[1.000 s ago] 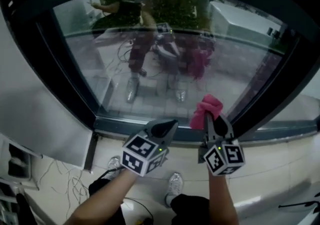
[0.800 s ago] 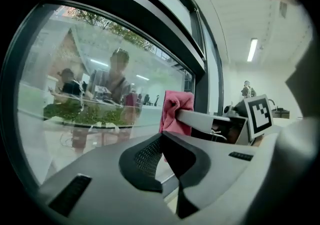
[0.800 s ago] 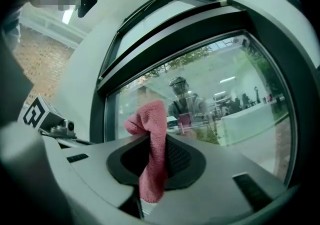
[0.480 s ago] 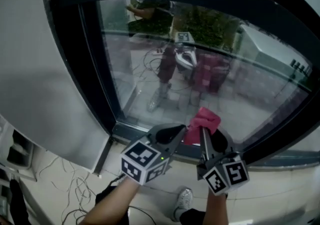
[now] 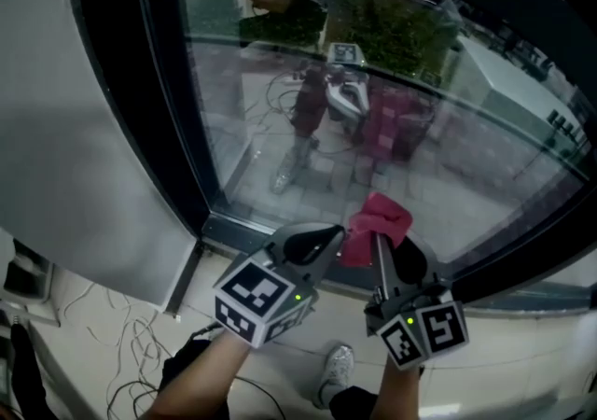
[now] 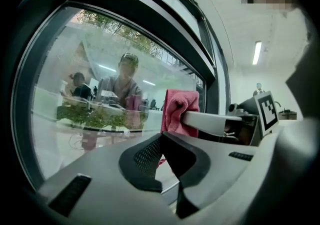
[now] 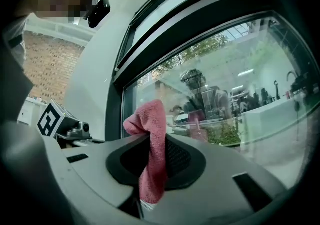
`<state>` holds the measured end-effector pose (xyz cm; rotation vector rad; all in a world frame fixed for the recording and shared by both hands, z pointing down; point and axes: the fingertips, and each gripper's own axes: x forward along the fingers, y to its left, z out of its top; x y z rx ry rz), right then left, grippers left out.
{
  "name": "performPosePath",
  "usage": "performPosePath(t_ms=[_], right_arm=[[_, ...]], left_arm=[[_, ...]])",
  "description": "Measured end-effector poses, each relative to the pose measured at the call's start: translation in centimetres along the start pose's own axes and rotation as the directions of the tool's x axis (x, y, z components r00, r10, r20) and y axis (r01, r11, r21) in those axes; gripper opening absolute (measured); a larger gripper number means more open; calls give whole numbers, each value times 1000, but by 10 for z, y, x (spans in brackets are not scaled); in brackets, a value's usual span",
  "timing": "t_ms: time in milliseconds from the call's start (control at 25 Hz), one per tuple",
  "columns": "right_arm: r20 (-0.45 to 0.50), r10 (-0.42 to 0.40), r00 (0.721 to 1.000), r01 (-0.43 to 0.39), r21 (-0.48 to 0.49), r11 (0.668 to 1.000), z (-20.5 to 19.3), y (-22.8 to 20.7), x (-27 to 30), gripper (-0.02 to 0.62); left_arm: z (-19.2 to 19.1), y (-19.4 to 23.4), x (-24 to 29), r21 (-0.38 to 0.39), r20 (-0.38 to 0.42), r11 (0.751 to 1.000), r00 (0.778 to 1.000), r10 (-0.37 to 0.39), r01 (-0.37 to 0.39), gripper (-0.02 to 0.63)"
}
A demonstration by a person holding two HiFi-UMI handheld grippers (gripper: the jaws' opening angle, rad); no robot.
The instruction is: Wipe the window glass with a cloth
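Since a second ago the window has slid right across my head view, so both tongs now sit nearer the pane's lower left corner, closer together than before. The right gripper (image 5: 381,245) is clenched on the pink cloth (image 5: 378,220): in its own view the cloth (image 7: 150,139) runs down between the two dark pads and bunches into a soft knob above them. The left gripper (image 5: 322,239) is just beside it, jaws pressed together with nothing between them — its own view shows the pads meeting at the tips (image 6: 162,141), with the cloth (image 6: 177,109) poking up past them on the right.

The cloth is held up in front of the bottom strip of the window glass (image 5: 280,110), just above the lower rail of the dark frame (image 5: 168,157); whether it touches the pane I cannot tell. The glass reflects a person and both tongs. Left of the frame stands a grey wall panel (image 5: 75,157). Below, loose cables (image 5: 121,343) trail over the pale floor, and a light shoe (image 5: 336,373) shows between my forearms.
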<state>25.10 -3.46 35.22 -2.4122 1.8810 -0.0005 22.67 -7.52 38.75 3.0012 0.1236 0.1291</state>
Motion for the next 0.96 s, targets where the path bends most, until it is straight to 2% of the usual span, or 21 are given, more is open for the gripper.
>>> performPosePath(t_ms=[280,760,960], right_arm=[[-3,-9,1000,9,-1,1000,3,-4,1,58],[-31,-9,999,9,-1,1000,-4,-6,3,58],[-41,-9,999,9,-3,1000,-4,-6,5,58]], left_arm=[[9,0,0,28,12,1000,1000,0,-1,6],[4,4,1,9,-25,999,999,35,-34,6],[0,6,3,21,-33,1000,999,19,-18,6]])
